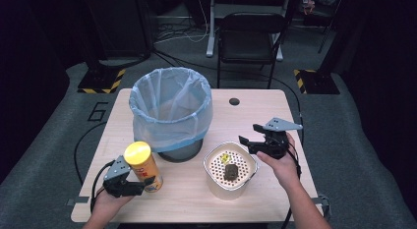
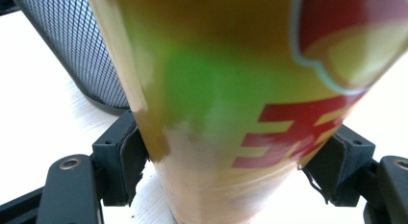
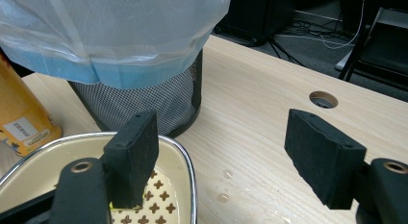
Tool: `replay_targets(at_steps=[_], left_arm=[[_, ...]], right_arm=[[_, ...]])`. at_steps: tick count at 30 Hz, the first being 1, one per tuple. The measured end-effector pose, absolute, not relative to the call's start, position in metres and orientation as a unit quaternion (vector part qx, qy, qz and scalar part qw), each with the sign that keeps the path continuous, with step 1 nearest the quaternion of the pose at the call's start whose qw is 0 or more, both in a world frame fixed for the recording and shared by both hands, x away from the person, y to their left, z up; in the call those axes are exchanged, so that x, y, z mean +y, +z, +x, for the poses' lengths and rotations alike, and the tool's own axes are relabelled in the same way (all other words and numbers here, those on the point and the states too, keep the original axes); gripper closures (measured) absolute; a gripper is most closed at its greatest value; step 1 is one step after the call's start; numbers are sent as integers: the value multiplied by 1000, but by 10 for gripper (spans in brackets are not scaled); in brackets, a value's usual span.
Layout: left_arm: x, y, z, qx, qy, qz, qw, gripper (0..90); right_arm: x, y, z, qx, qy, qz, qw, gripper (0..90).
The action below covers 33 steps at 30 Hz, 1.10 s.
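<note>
Presently, grasp step: left gripper (image 1: 142, 184) pinching the yellow-lidded cylindrical snack can (image 1: 143, 166) at the table's 7 o'clock; right gripper (image 1: 248, 134) spread beside the cream perforated container (image 1: 230, 169); next move likely lifting toward the bag-lined mesh bin (image 1: 170, 111) at 11 o'clock.

Left hand (image 1: 105, 202): enters from the bottom edge at the left of the high view, fingers wrapped around the back of its gripper.
Left gripper (image 1: 142, 182): black, 2-jaw, held low and roughly level, pointing to the right across the counter; grey three-cornered plate on top.
Left jaws: closed in from both sides, both pads pressing on what stands between them.
Right forearm (image 1: 307, 209): bare, rising from the bottom right corner, angled up and to the left.
Right hand (image 1: 282, 162): cupped under and behind its gripper.
Right gripper (image 1: 248, 135): black, grey plate on top, pointing left.
Right jaws: wide apart, nothing between them.
</note>
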<state>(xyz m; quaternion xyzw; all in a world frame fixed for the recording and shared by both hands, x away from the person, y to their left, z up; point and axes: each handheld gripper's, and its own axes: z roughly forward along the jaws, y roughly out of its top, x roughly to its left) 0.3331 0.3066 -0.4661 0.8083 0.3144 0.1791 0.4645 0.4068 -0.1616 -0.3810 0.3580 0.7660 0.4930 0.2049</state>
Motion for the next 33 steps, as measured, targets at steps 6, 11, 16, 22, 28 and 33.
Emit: replay_targets(at_steps=[6, 11, 16, 22, 28, 33], left_arm=[[306, -454, 331, 318, 172, 807, 467, 241], [306, -436, 326, 319, 171, 804, 472, 241], [305, -406, 323, 318, 166, 804, 474, 241], [299, -370, 318, 315, 165, 805, 474, 242], [292, -335, 315, 309, 163, 807, 476, 242], [284, -309, 314, 295, 169, 813, 473, 242]], right_arm=[[-163, -383, 407, 768, 489, 356, 211, 277], [-168, -384, 405, 764, 489, 362, 214, 280], [-172, -387, 402, 759, 489, 367, 223, 282], [-172, -390, 397, 756, 488, 371, 228, 283], [-173, -396, 390, 751, 492, 374, 234, 282], [-180, -403, 387, 741, 497, 385, 236, 283]])
